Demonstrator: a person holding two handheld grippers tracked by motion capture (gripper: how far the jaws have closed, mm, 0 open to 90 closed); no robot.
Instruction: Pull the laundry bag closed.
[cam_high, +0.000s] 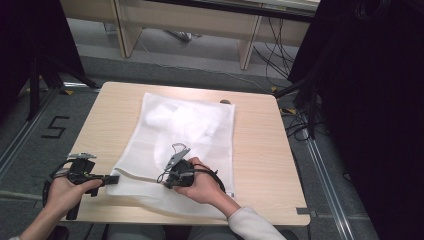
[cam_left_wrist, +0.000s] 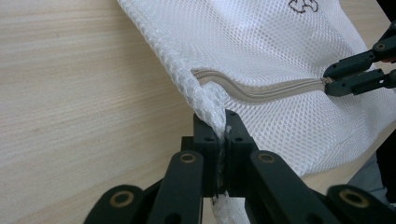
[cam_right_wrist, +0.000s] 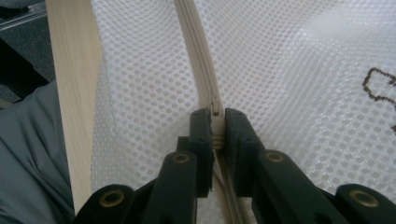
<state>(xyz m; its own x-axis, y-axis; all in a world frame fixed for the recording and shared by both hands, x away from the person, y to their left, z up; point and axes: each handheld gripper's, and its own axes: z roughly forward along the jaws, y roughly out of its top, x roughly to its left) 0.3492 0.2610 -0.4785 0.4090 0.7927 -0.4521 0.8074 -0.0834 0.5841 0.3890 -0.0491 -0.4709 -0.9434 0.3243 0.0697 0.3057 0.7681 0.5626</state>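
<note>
A white mesh laundry bag (cam_high: 185, 135) lies flat on the wooden bench (cam_high: 260, 150), its near edge toward the person. The left claw (cam_high: 114, 178) is clamped on the bag's near left corner (cam_left_wrist: 212, 100), the mesh pinched between its closed jaws. The right claw (cam_high: 165, 176) is closed on the slider (cam_right_wrist: 215, 109) of the cream zipper (cam_left_wrist: 261, 88), which runs along the bag's near edge from that corner. In the left gripper view the right claw (cam_left_wrist: 329, 80) shows at the zipper's far end, well apart from the pinched corner. A dark embroidered mark (cam_right_wrist: 378, 88) sits on the mesh beside the zipper. White contents (cam_high: 190, 120) show faintly through the bag's far half.
</note>
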